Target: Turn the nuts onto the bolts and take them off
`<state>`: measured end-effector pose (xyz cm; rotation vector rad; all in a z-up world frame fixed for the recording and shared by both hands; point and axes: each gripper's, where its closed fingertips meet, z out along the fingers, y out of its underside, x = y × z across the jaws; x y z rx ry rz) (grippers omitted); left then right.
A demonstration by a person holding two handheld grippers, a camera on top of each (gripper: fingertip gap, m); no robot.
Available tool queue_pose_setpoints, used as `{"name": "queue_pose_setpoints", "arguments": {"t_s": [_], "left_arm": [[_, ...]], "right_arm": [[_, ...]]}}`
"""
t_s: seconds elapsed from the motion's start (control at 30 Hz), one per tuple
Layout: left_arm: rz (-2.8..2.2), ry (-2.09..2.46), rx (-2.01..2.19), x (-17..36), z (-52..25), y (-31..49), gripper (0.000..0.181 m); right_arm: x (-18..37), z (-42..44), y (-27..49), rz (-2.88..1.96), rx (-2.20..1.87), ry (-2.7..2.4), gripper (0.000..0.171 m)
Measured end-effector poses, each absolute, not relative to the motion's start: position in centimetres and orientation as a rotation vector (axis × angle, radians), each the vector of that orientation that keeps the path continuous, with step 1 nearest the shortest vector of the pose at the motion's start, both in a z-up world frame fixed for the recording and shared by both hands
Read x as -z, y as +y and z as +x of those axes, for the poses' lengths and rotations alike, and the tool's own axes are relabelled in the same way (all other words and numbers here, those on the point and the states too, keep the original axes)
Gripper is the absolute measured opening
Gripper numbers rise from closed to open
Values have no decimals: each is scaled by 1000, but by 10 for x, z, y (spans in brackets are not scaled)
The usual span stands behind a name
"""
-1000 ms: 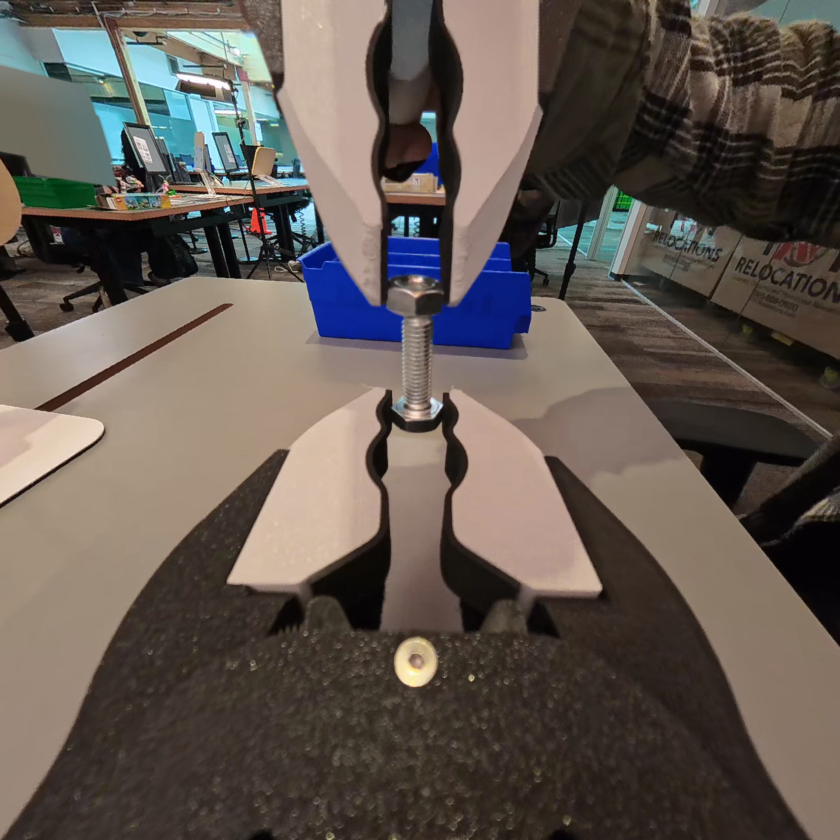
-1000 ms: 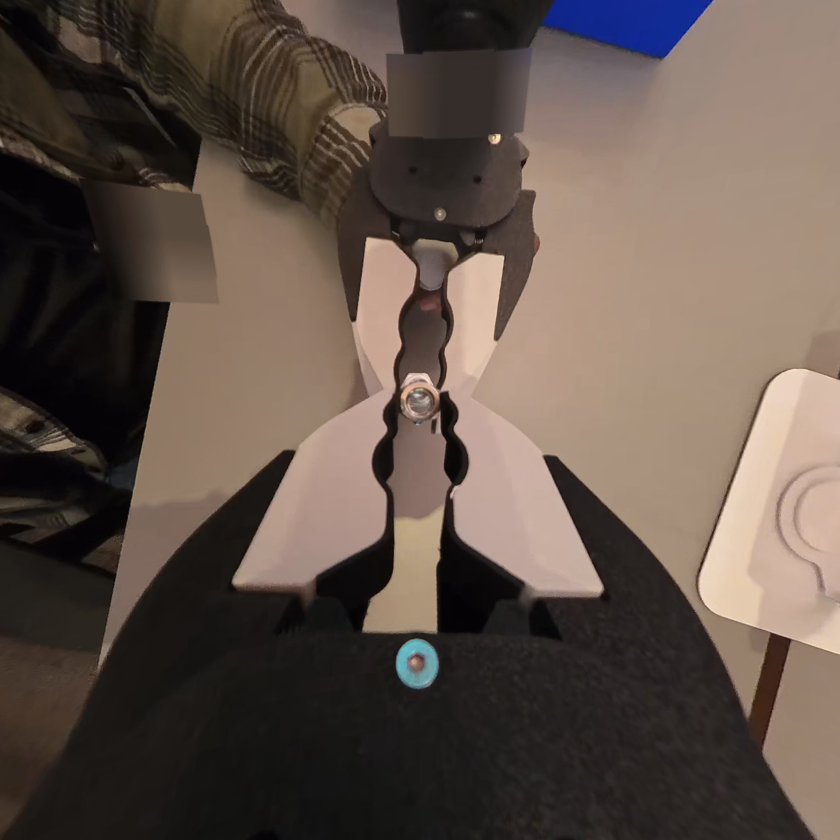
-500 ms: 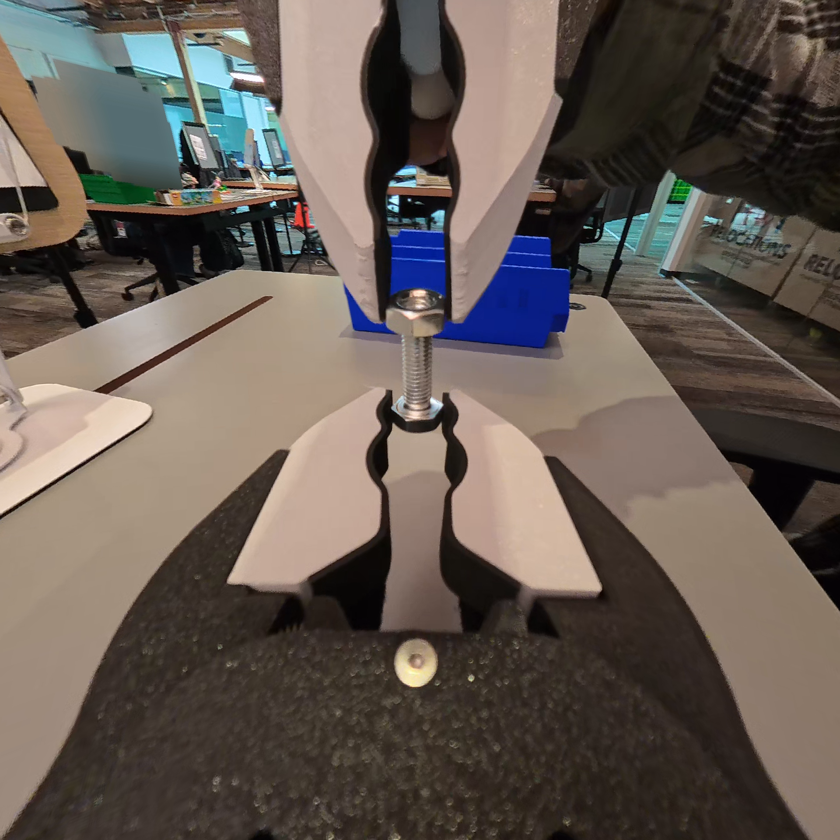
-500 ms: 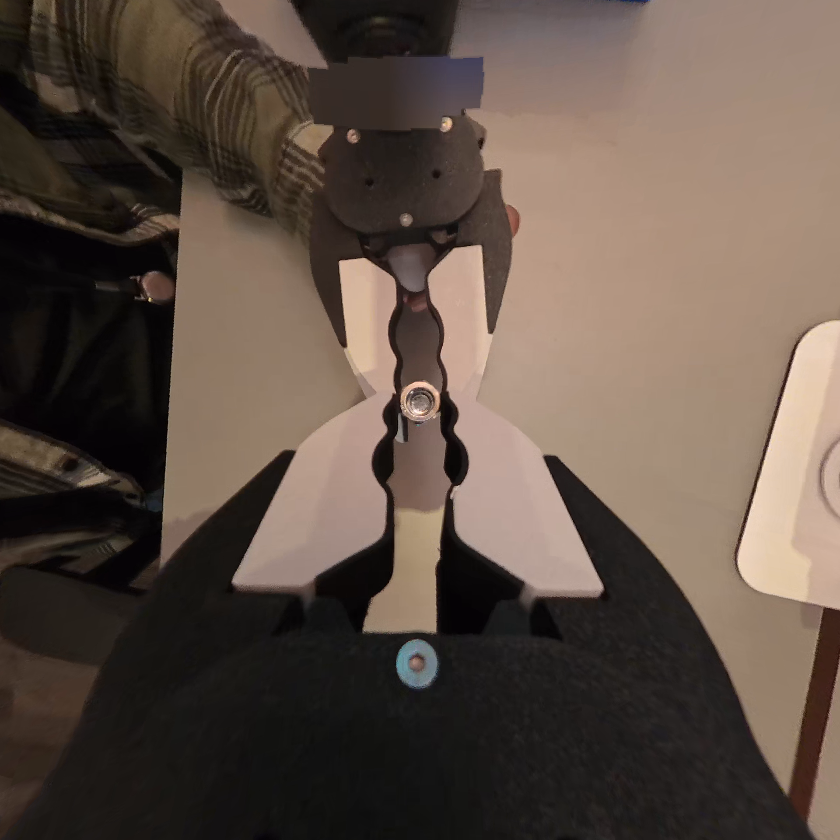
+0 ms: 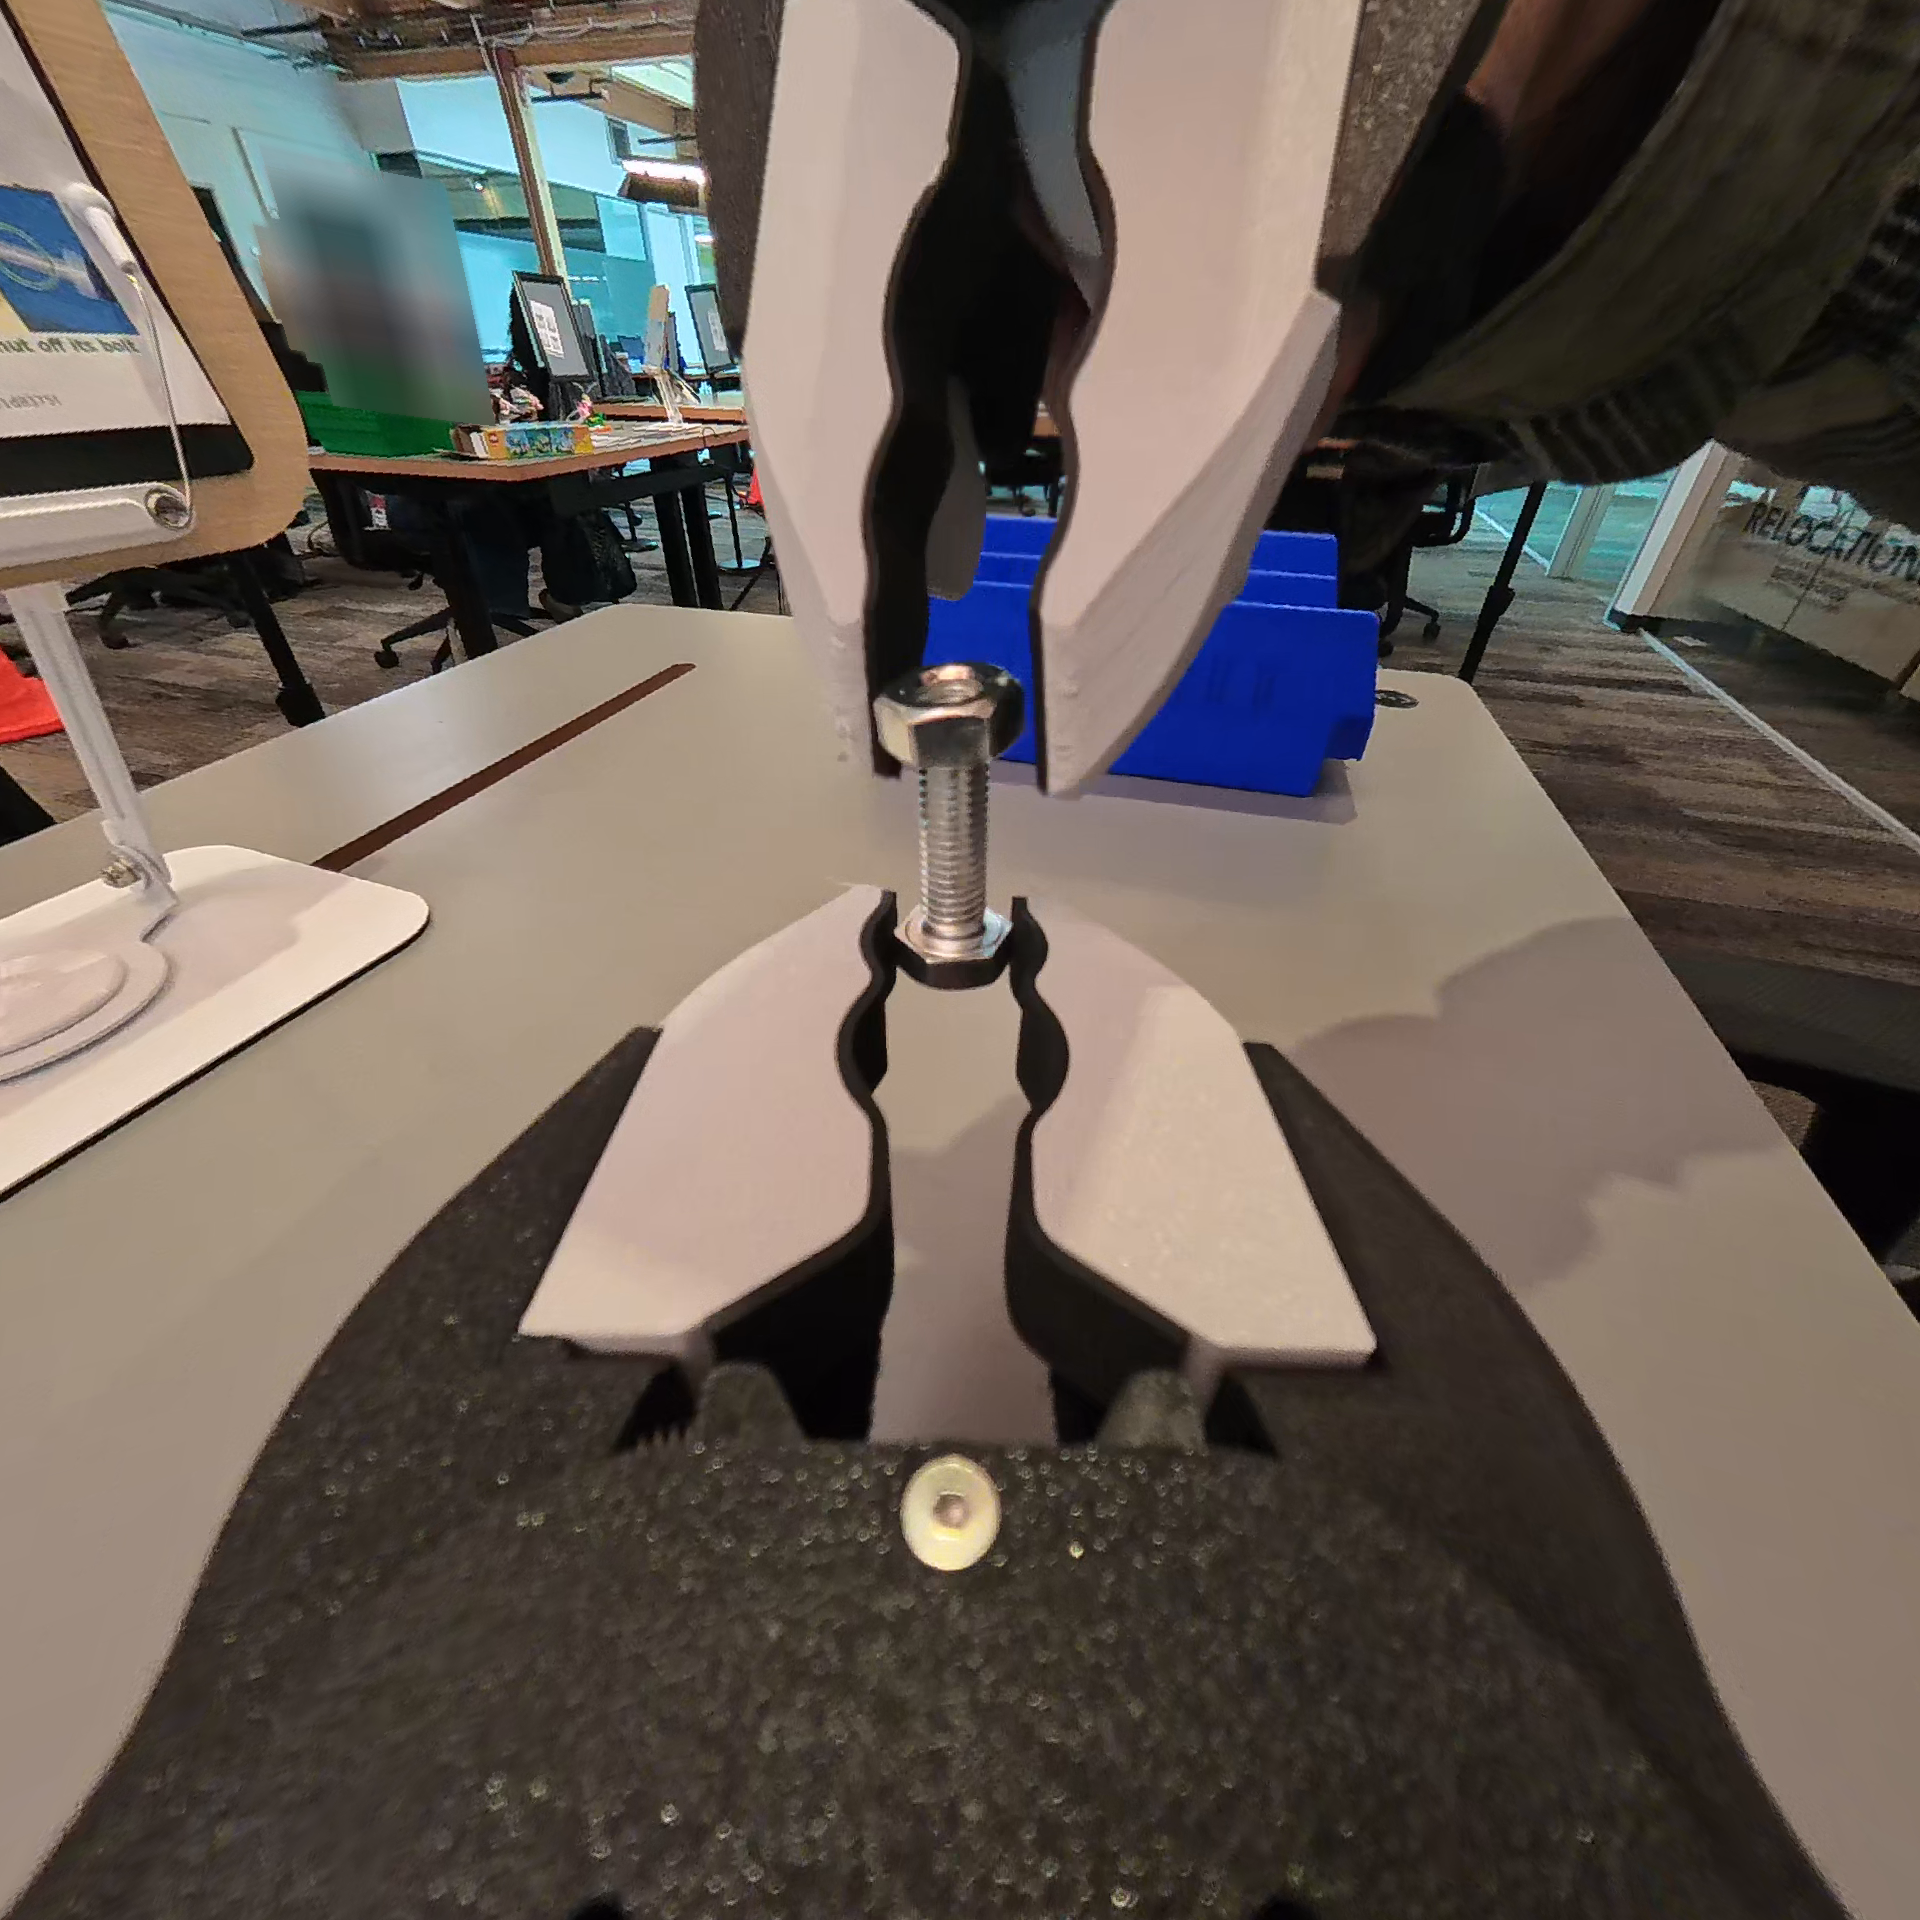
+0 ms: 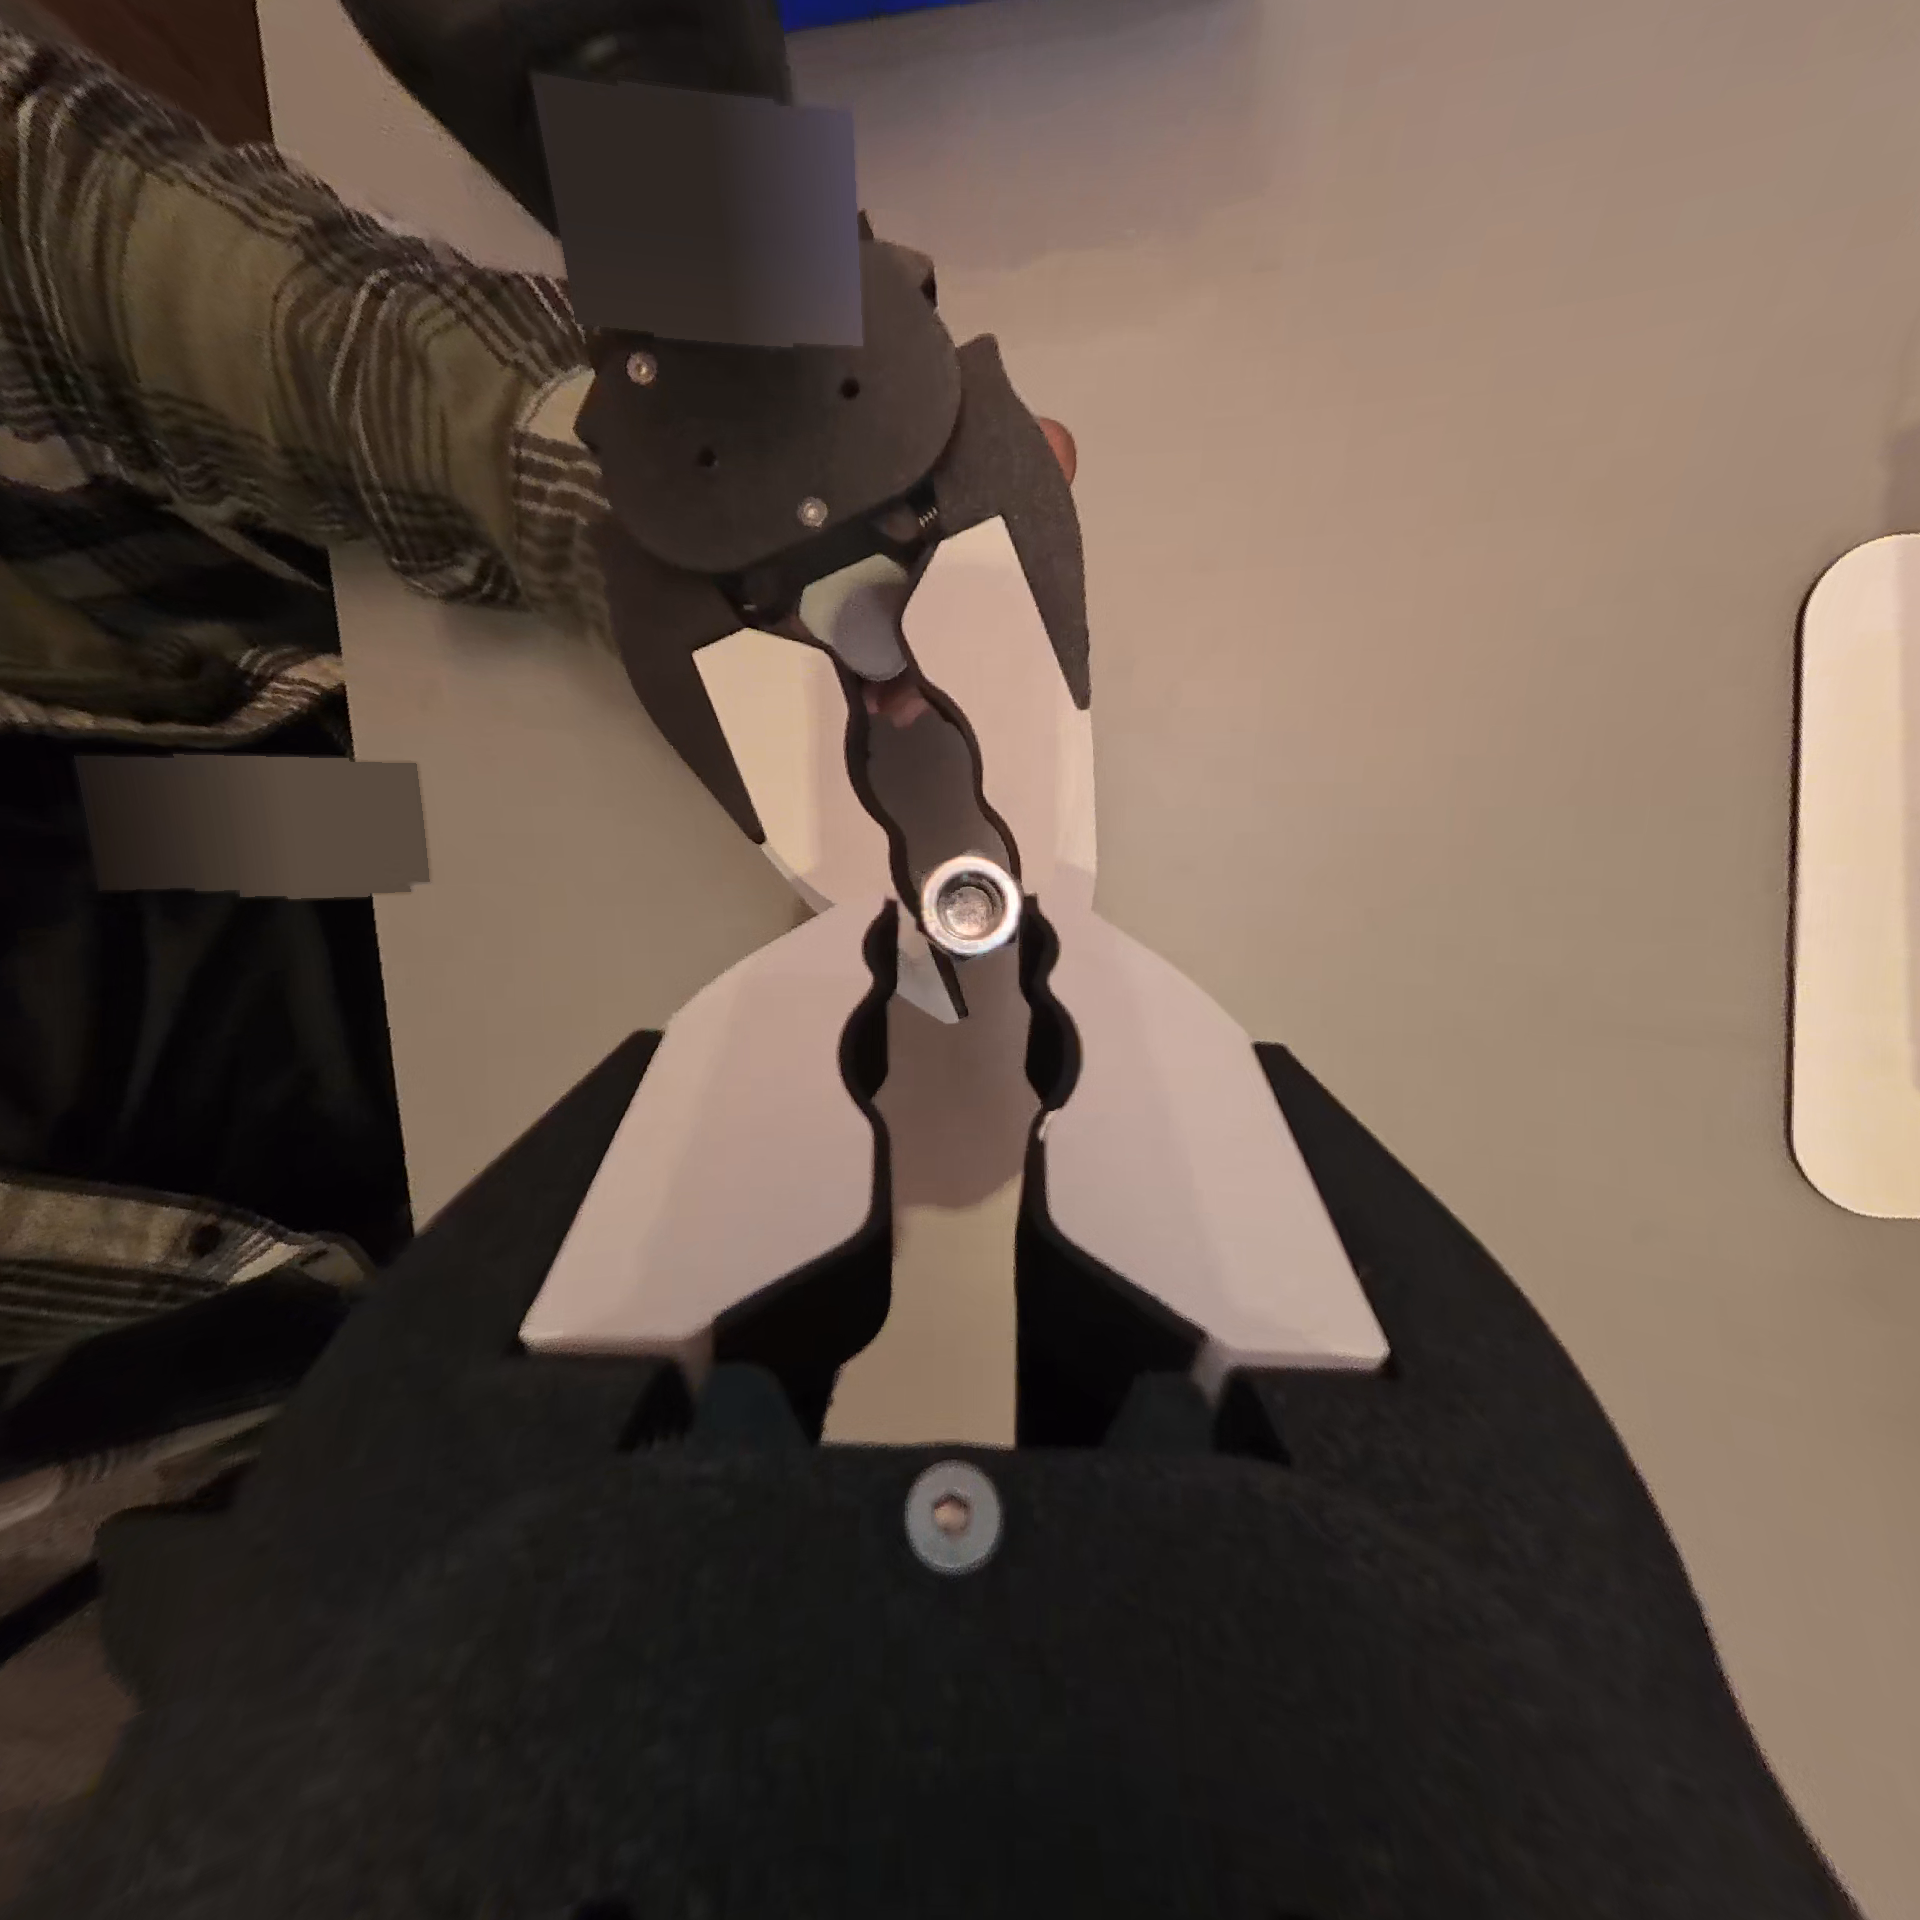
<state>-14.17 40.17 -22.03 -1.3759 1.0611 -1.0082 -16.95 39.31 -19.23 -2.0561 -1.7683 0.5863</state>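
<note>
The bolt stands upright above the grey table, held at its lower end. The left gripper has its jaws clamped on the hex piece at the bottom of the thread, probably the bolt's head. The nut sits at the top of the thread.

The right gripper comes down from above. Its jaws are apart around the nut: the left-hand finger lies against or just beside a flat of the nut, while the other stands clear with a gap showing. From the right wrist view, looking down, the nut shows as a bright ring between that gripper's fingertips, and the left gripper reaches in from the far side, its fingers crossing under the nut.

Behind the bolt a blue bin rests on the table's far edge, partly hidden by the right gripper. At the left a white stand base sits on the table, carrying a wooden board with a sheet on it. A dark strip runs along the tabletop. A plaid sleeve fills the upper right corner, and the other plaid sleeve crosses the table edge in the right wrist view. Office desks and monitors stand well beyond.
</note>
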Motion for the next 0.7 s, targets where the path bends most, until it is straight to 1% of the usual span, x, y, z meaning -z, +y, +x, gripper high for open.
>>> {"name": "queue_pose_setpoints", "arguments": {"t_s": [0.07,0.17,0.3,0.4,0.47,0.6,0.7], "left_arm": [[-1380,1069,1010,221,-141,401,20],[-1380,1073,1014,222,-141,401,20],[-1365,1087,1027,221,-140,399,20],[-1341,1105,1043,219,-139,395,20],[-1331,1126,1049,220,-138,392,20],[-1321,1169,1060,223,-134,387,21],[-1321,1190,1059,225,-133,385,20]], "right_arm": [[192,-171,393,-2034,-590,-1778,24],[192,-169,393,-2019,-576,-1797,36],[182,-163,396,-1877,-538,-1903,62],[172,-164,390,-1713,-619,-1991,58],[169,-164,386,-1645,-655,-2049,51],[171,-165,379,-1655,-708,-2164,36],[179,-163,377,-1699,-679,-2245,35]]}}
